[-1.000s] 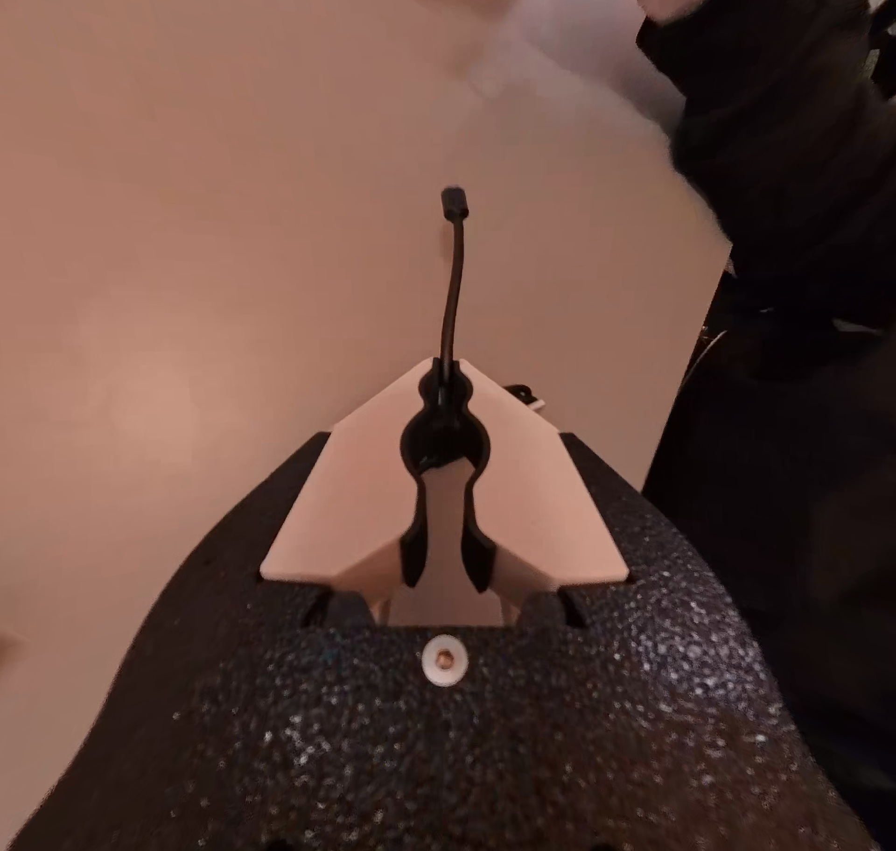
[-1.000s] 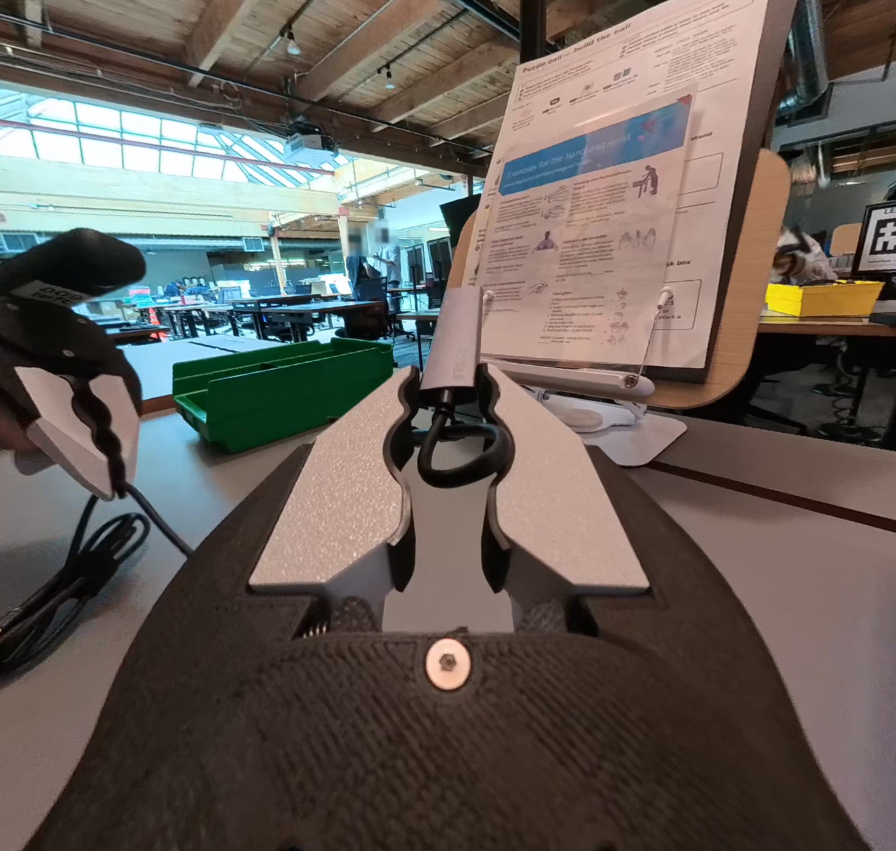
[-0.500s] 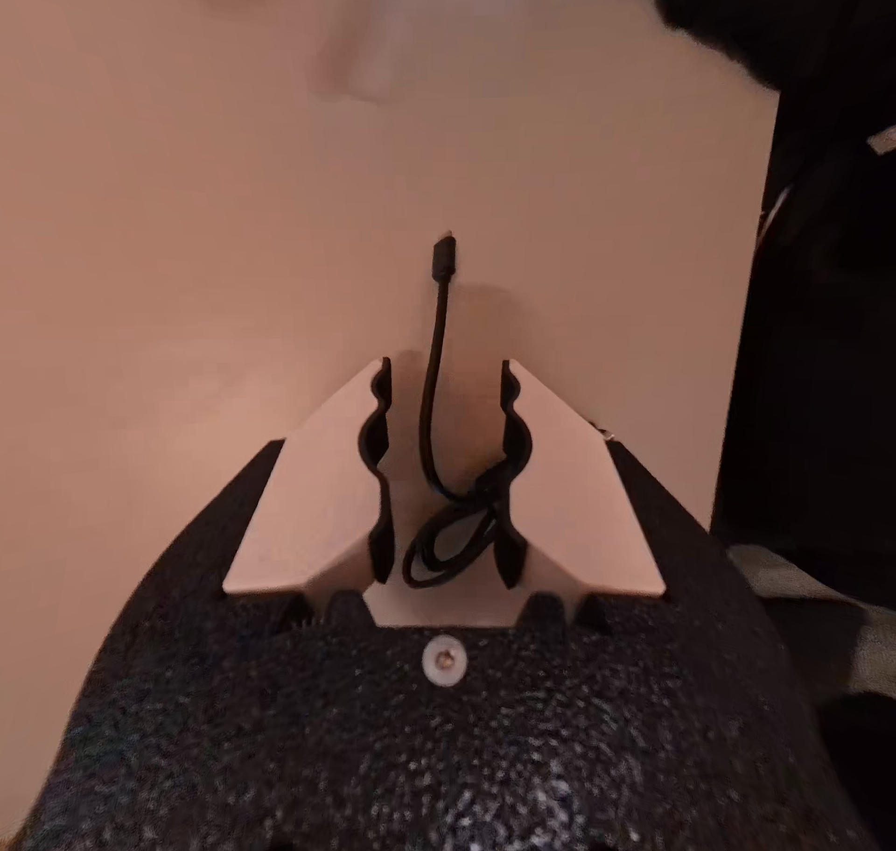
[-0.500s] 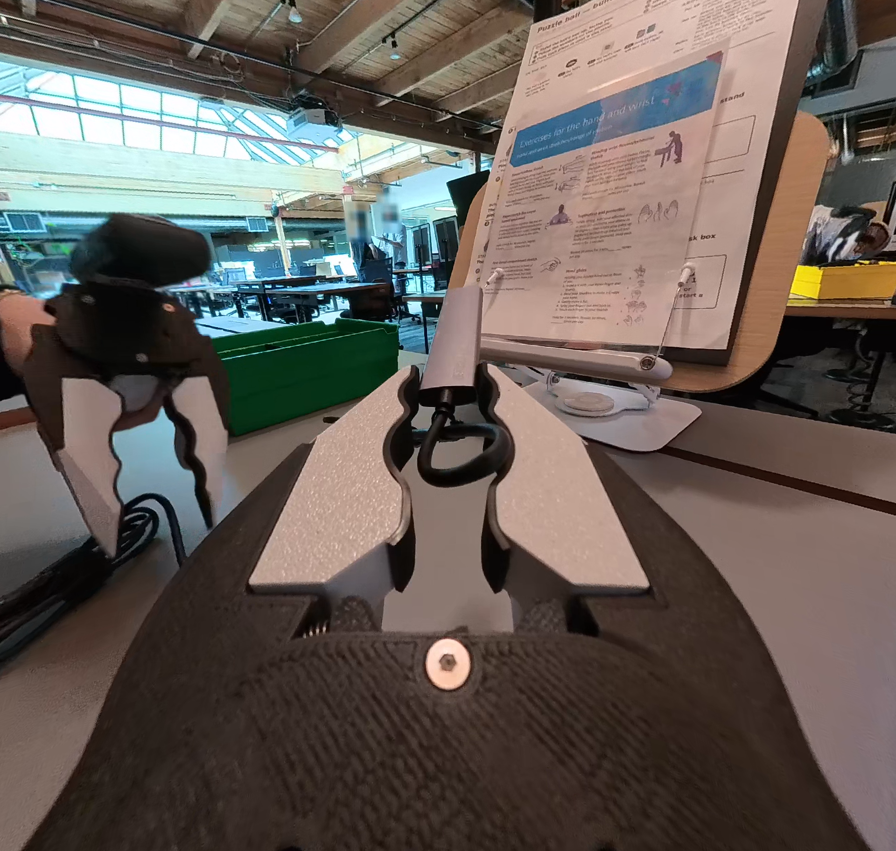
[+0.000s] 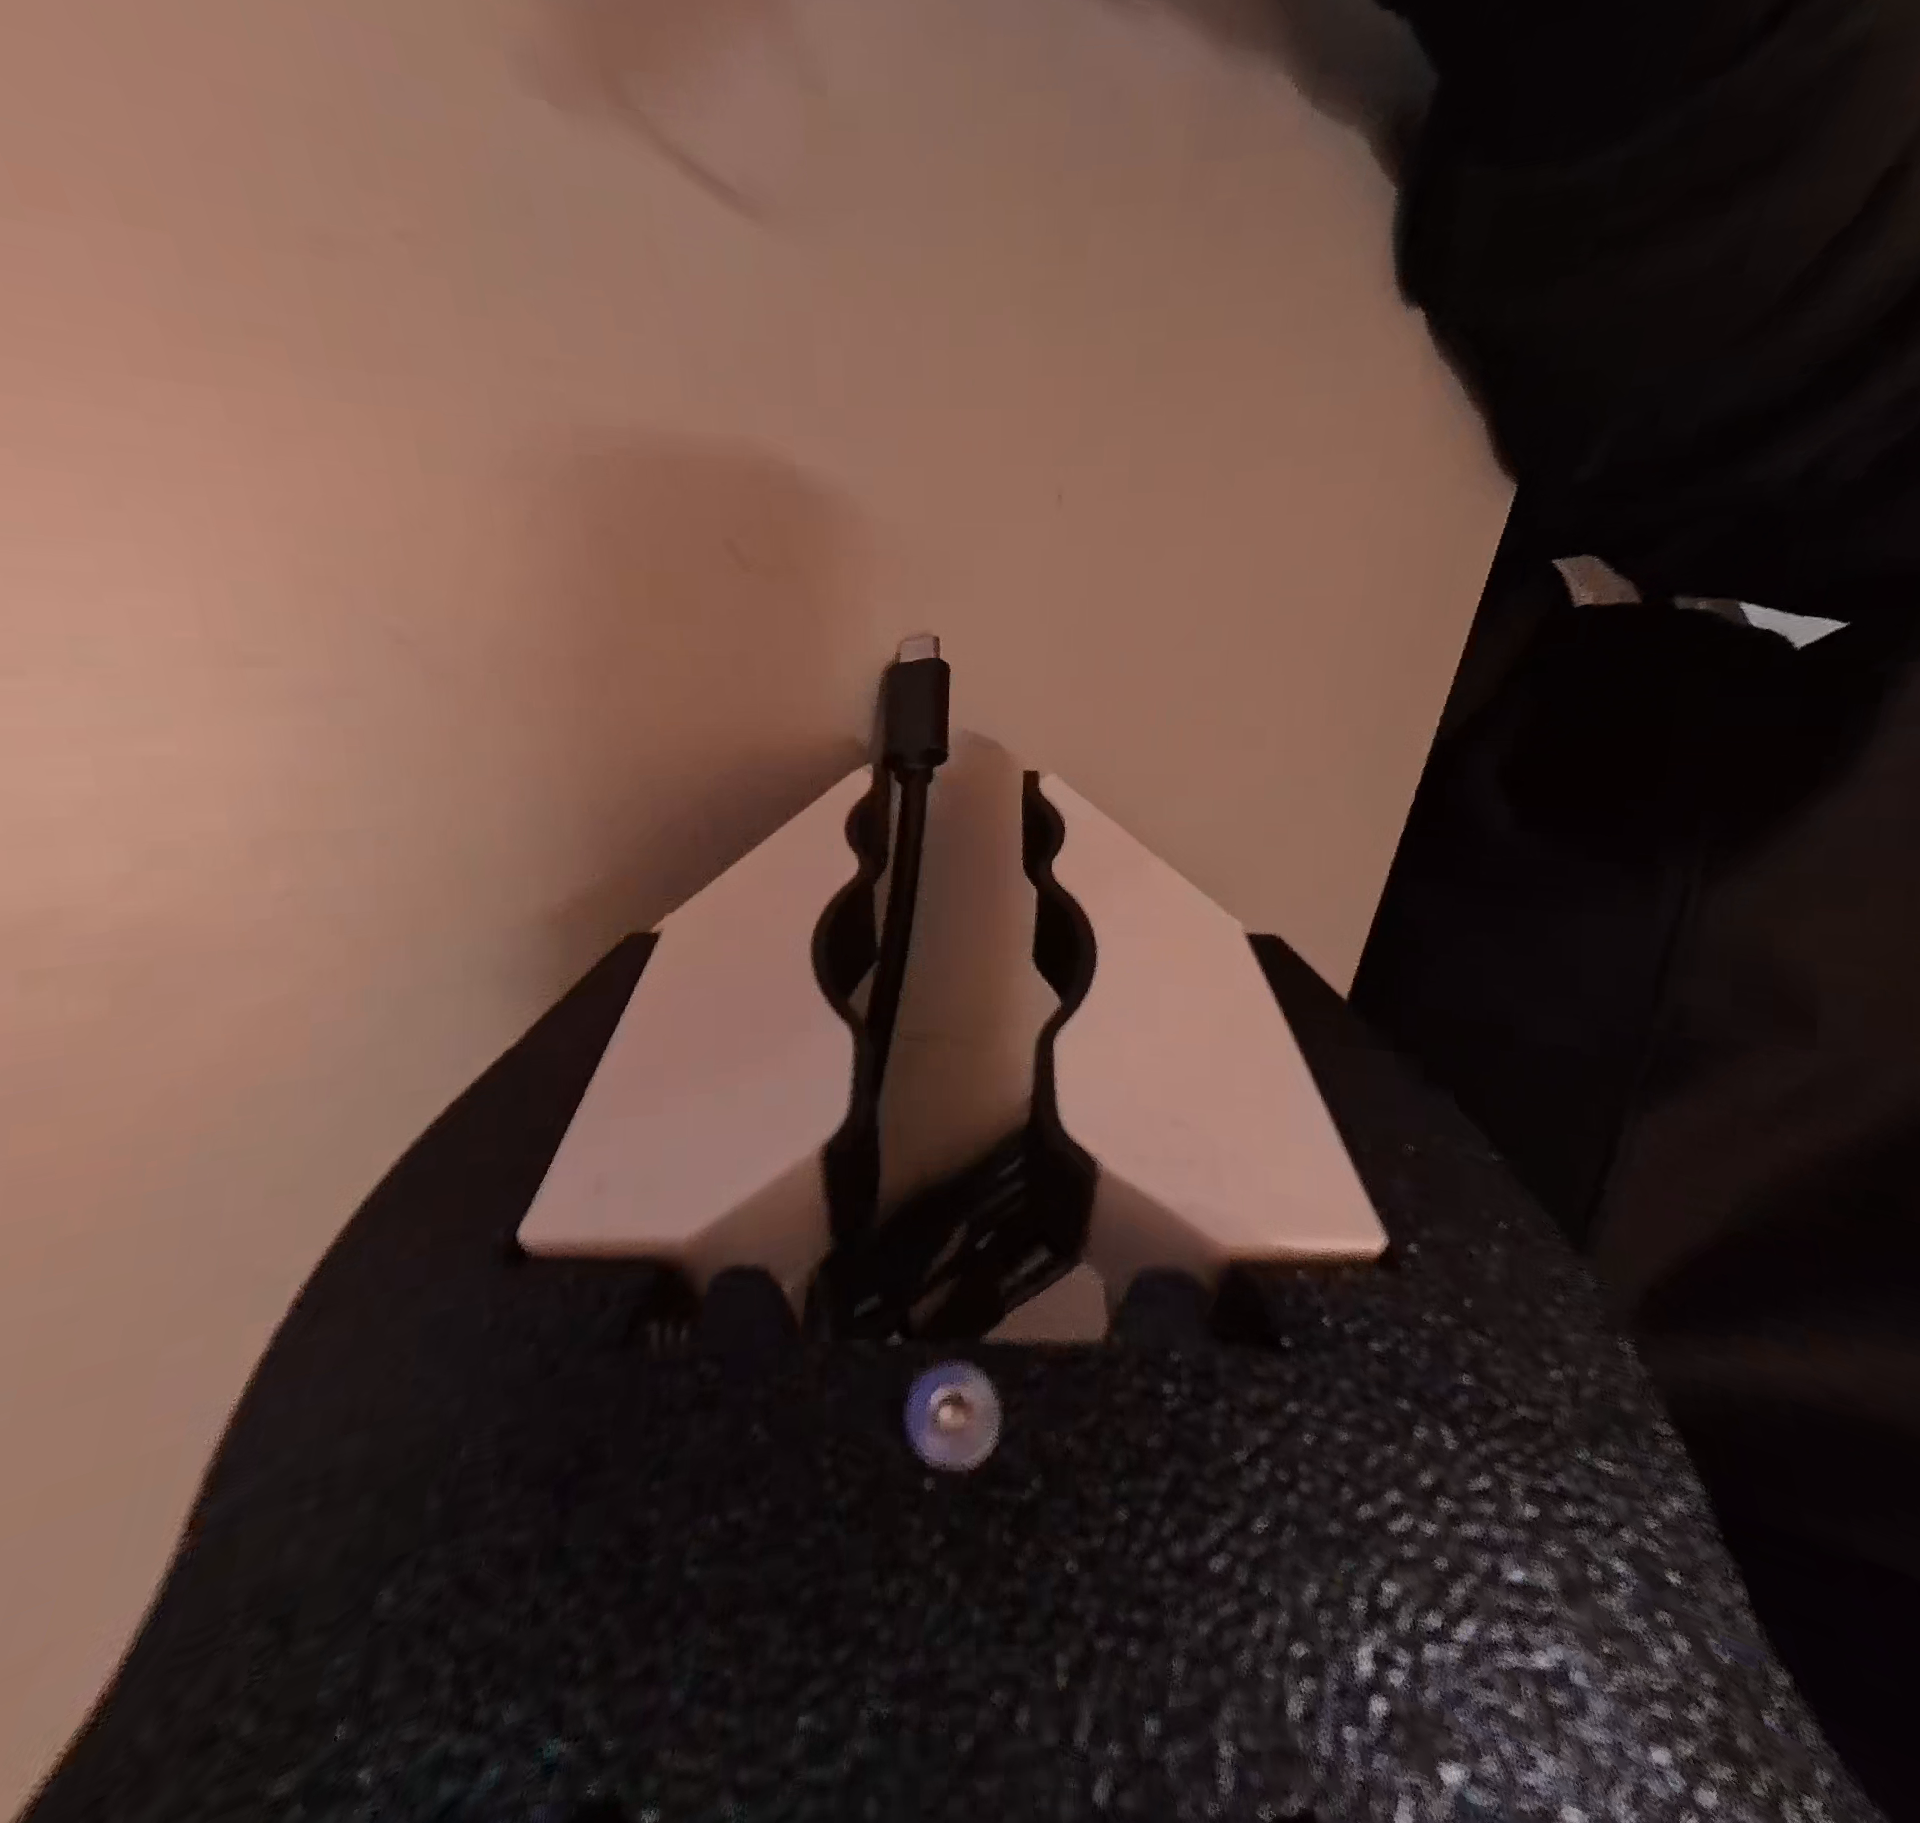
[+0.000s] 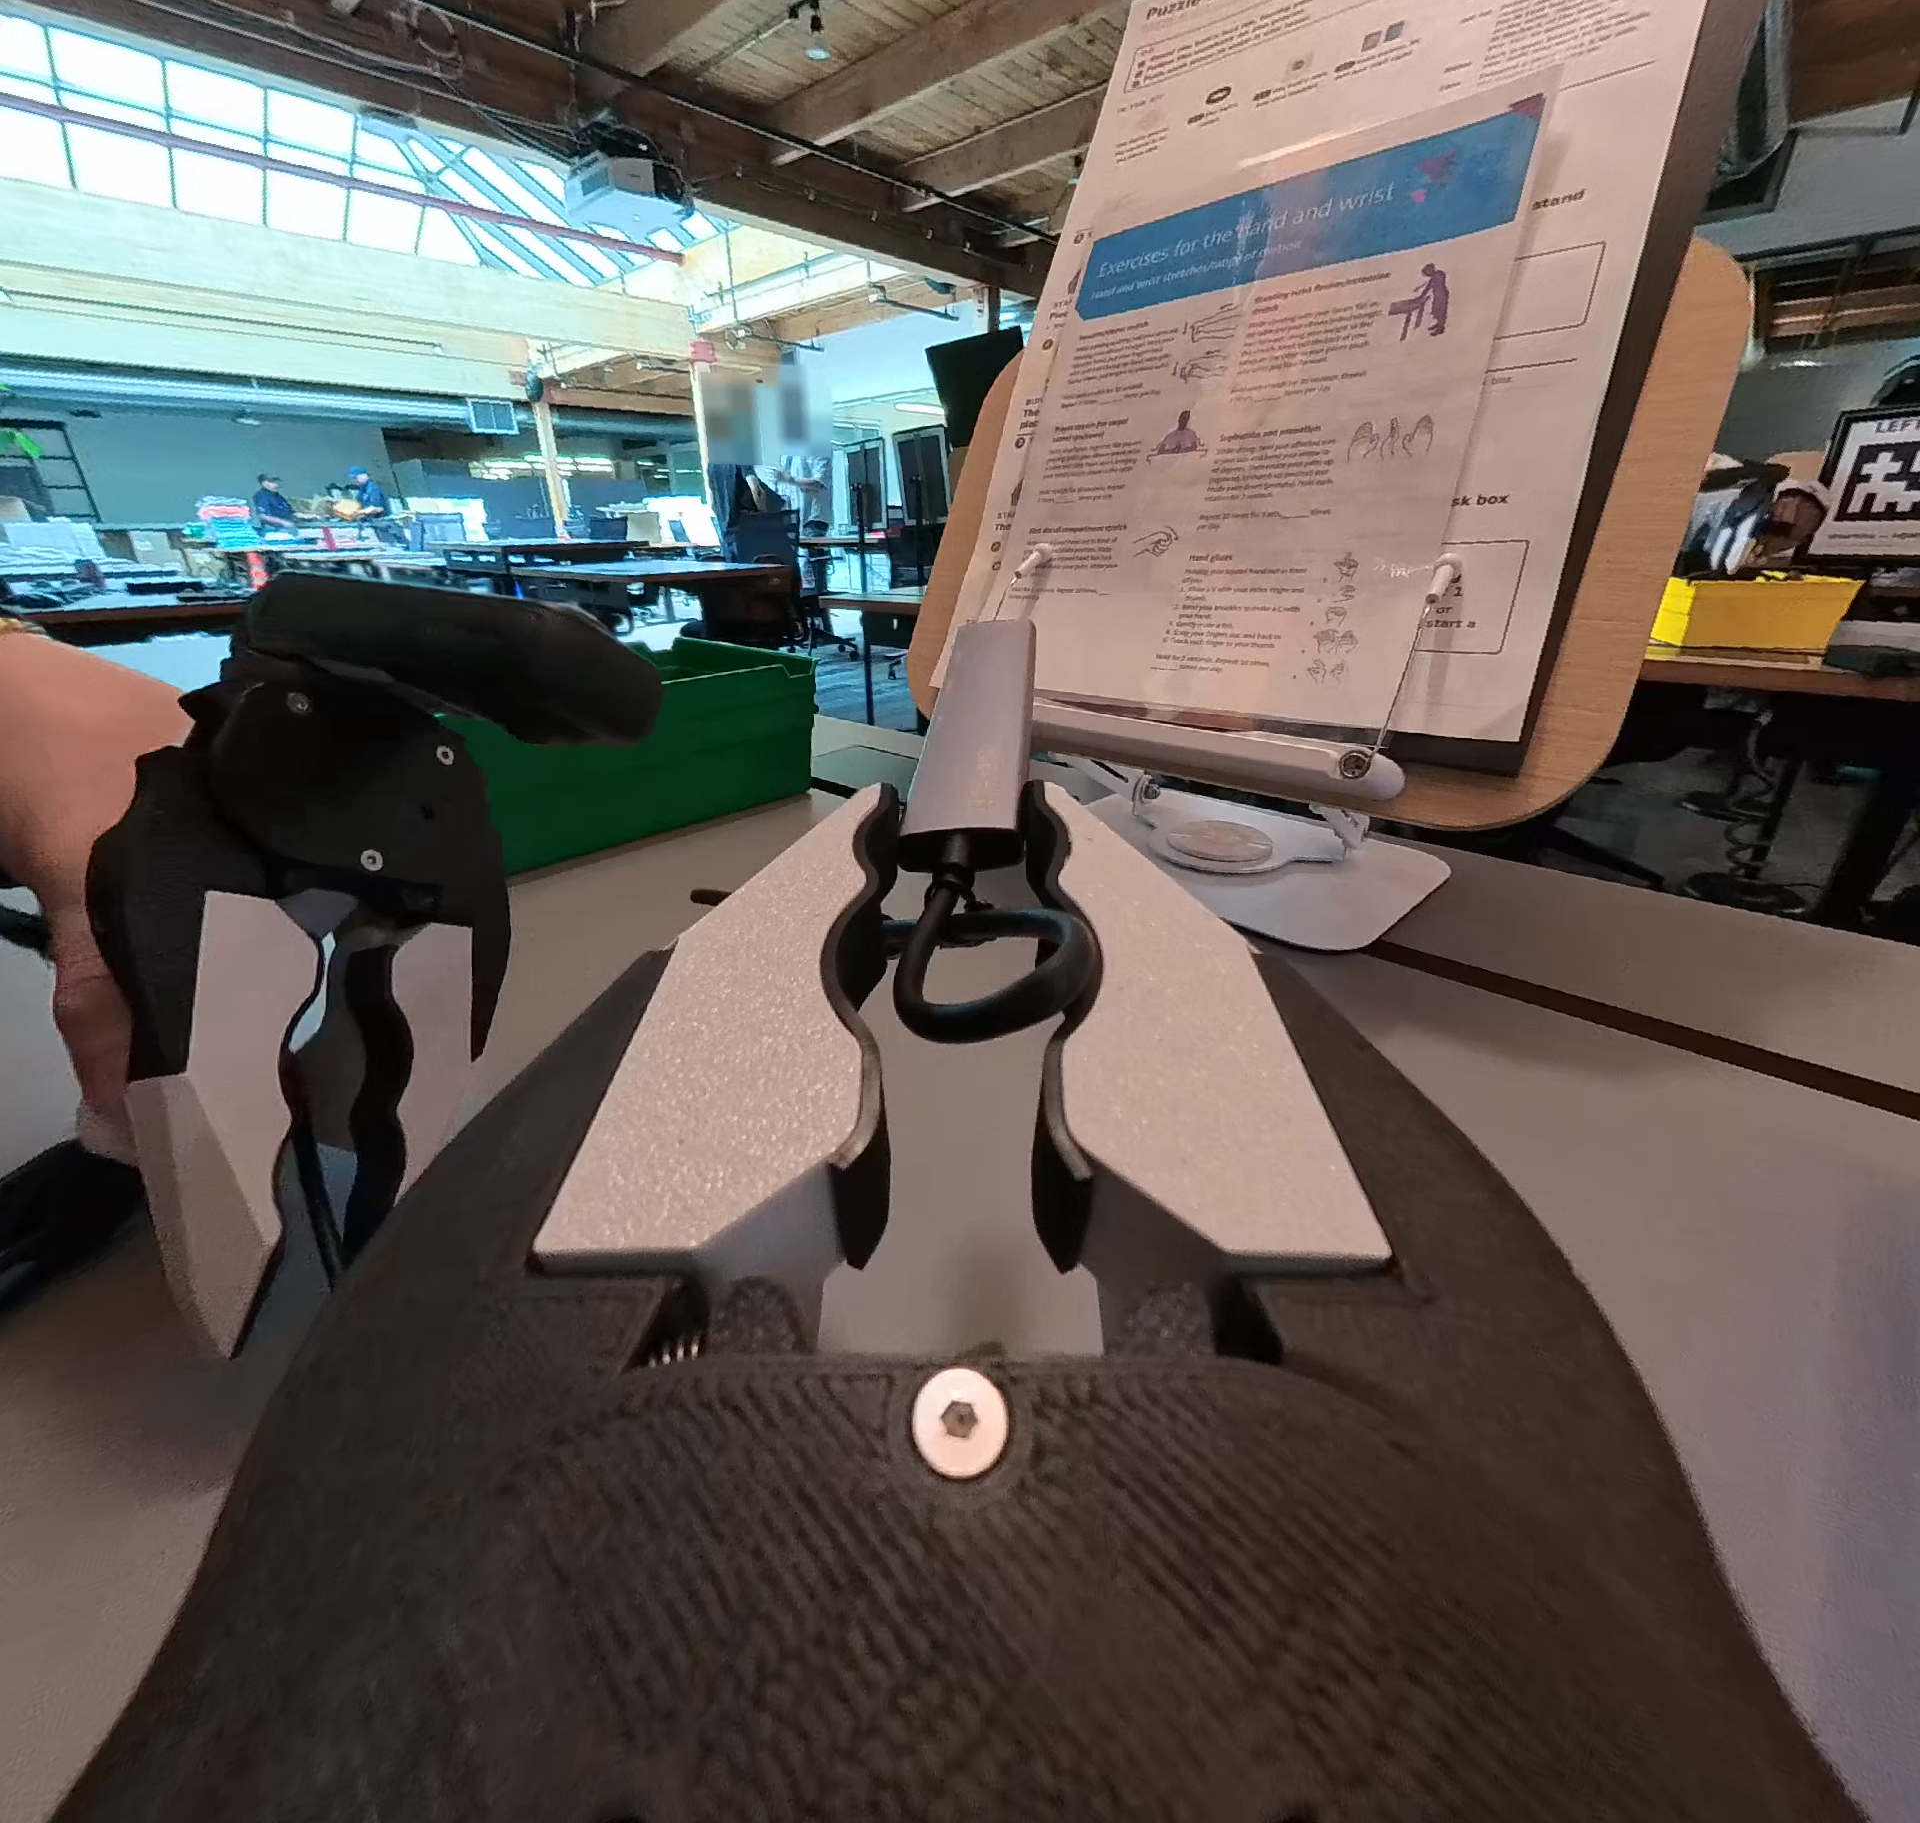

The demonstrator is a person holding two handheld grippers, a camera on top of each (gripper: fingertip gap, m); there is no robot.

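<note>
My left gripper [image 5: 948, 776] points down at the tan table [image 5: 416, 526] with its jaws apart. A black cable [image 5: 896, 942] runs loose up the gap along the left finger. Its plug [image 5: 914, 708] sits just past the fingertips, and a bundle of its loops [image 5: 966, 1243] lies at the finger bases. My right gripper [image 6: 961, 797] is shut on a slim grey adapter block [image 6: 977, 724] that sticks up past its tips. The block's short black lead [image 6: 997, 984] loops between the fingers. The left gripper [image 6: 291, 1274] also shows at the left of the right wrist view, held by a hand [image 6: 62, 786].
A document stand with printed sheets [image 6: 1299, 371] stands close ahead on the grey table [image 6: 1558, 1098]. A green bin [image 6: 675, 745] sits behind the left gripper. A yellow bin [image 6: 1756, 610] is on a farther table. A dark sleeve [image 5: 1662, 319] and the table edge [image 5: 1444, 734] lie right.
My left gripper let go of the black cable and opened, then moved along it so the plug now lies at its tips. It came nearer the right gripper, which stays shut on the grey block.
</note>
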